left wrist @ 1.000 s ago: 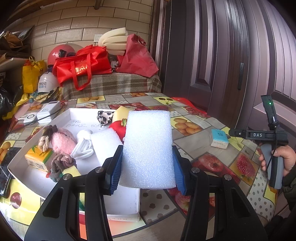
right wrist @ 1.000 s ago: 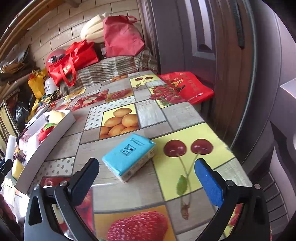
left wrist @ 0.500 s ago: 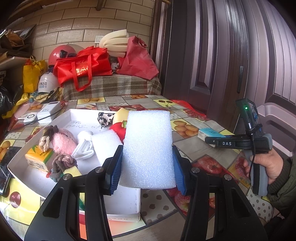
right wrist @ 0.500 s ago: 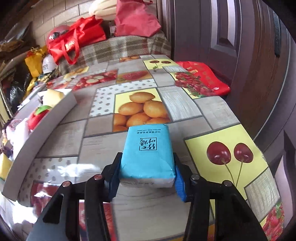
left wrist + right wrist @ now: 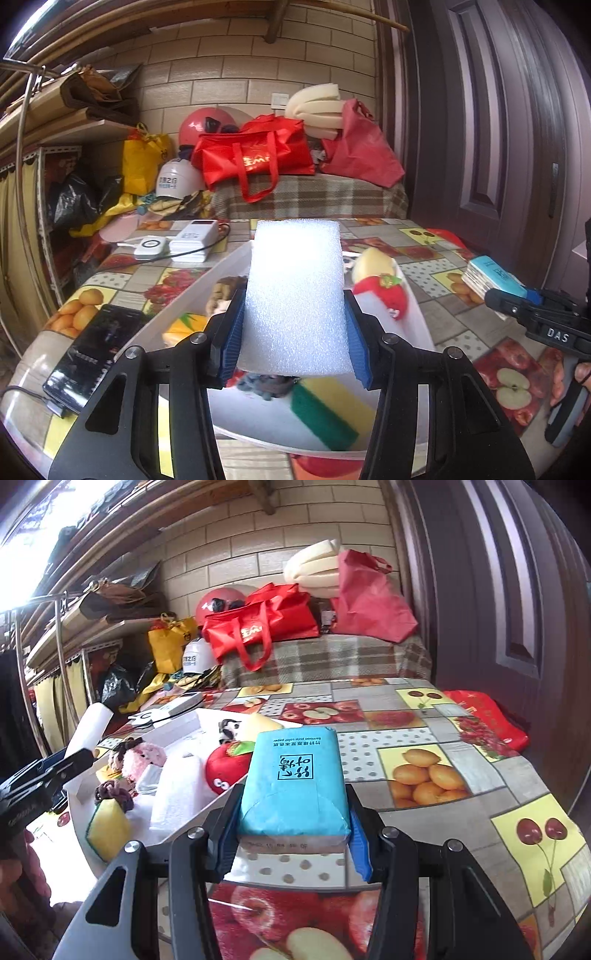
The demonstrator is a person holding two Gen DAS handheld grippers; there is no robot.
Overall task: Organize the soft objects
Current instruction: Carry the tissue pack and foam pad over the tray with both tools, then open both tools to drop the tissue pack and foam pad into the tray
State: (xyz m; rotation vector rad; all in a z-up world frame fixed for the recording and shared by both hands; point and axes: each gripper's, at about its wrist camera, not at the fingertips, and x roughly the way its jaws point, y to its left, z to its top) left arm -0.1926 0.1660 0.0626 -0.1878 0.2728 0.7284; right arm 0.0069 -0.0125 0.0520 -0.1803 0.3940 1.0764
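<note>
White foam block (image 5: 297, 295) stands upright between the blue pads of our left gripper (image 5: 293, 332), which is clamped on its lower sides. It hangs over the near end of the white tray (image 5: 415, 314). Our right gripper (image 5: 293, 825) has just been closing and now pinches the blue tissue pack (image 5: 295, 779), held above the tablecloth (image 5: 461, 812) just beside the tray's right wall.

Risks we note:
- The foam is gripped low and stands tall; we judge a quick tilt could lever it out of the pads.
- The tray is already crowded: a red plush apple (image 5: 227, 766), a yellow-green sponge (image 5: 325, 410), a pink plush toy (image 5: 142, 757) and a white cloth (image 5: 177, 794) leave little bare floor. Either item released there may ride up on the others and roll over the wall.
- The two grippers converge on the same tray, so they could collide.
- A dark phone (image 5: 94, 347) lies at the table's near left edge, close to the tray; a wide left sweep could knock it off.
</note>
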